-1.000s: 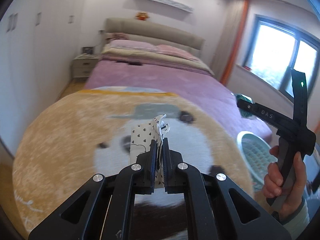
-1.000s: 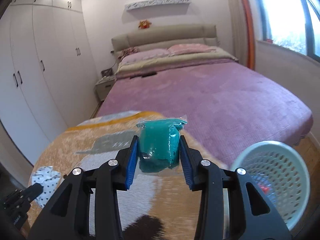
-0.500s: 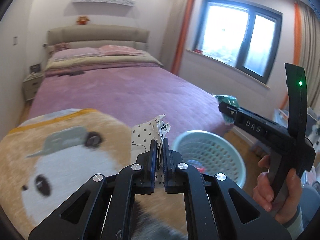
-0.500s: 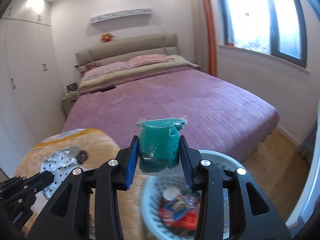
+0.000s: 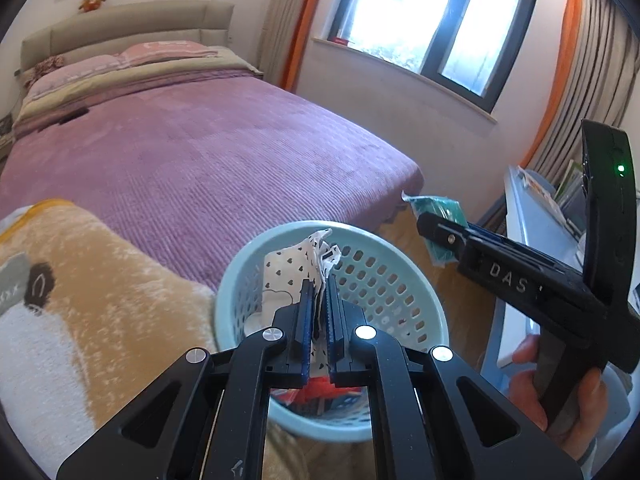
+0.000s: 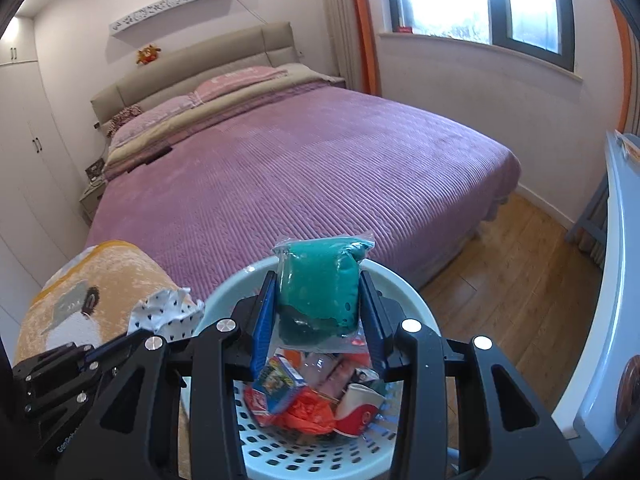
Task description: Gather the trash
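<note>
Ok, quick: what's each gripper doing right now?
Left gripper: shut on the heart-print wrapper.
Right gripper: shut on the teal packet.

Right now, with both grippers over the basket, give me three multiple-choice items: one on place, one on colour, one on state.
1. Where is the pale blue perforated plastic basket?
A. on the bed
B. on the floor beside the bed's foot
C. on the windowsill

2. What colour is the bagged soft bundle in the right hand-held gripper?
A. teal
B. yellow
C. white

3. What is the left hand-held gripper doing?
A. open, empty
B. shut on nothing
C. shut on the white heart-print wrapper

Answers:
1 B: it stands low by the purple bedspread's end.
2 A: teal shows between the blue pads.
3 C: the wrapper sticks up from the nearly closed pads.
</note>
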A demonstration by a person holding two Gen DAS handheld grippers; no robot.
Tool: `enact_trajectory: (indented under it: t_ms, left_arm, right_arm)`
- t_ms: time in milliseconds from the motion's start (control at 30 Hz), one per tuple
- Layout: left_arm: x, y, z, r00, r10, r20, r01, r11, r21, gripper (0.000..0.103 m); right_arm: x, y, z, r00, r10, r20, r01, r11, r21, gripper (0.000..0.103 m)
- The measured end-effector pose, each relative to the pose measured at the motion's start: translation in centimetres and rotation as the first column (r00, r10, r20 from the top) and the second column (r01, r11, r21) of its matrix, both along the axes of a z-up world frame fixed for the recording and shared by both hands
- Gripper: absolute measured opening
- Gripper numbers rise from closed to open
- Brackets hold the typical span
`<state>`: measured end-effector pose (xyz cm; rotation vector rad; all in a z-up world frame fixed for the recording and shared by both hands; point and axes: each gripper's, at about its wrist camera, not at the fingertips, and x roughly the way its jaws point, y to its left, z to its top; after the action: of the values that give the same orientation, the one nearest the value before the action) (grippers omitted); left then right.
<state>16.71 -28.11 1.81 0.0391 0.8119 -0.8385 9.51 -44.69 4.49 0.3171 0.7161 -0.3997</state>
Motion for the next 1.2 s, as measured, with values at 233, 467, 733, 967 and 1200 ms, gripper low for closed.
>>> enact_trajectory:
  t_ms: [233,467,733,967,1200]
  left_arm:
    - [-0.1,-1.7,-0.2,1.000,0.013,0.021,-0.014,0.999,0.041,0.006]
    - [-0.6,-1.1,0.3,0.996,0.067,0.066,-0.070,0.997,0.039,0.060]
    - [-3.6,3.2,2.2,0.954,0.188,0.235,-0.209,0.976,0.066,0.085]
    - [-8.1,10.2,2.4,0.861,0.319,0.396,-0.360,0.932,0.031,0.088]
    - [-9.5,14.7,0.7,0.790,0.430,0.436,-0.475,0.880,-0.008,0.088]
  right_arm:
    - [-0.2,-1.2,-1.5,0.998,-0.021,-0.052,0.022,0.999,0.028,0.037]
    - [-0.9,-2.2,-2.2,0.998,-0.039,-0.059,0.042,0.998,0.048,0.062]
    - [-2.9,1.0,-0.6,1.000,0.024,0.001,-0.024,0.999,0.025,0.064]
    - [-5.7,7.7,0.0,0.978,0.120,0.169,-0.108,0.991,-0.079,0.064]
    - [-7.4,11.3,-0.4,0.957,0.153,0.248,-0.113,0.979,-0.169,0.064]
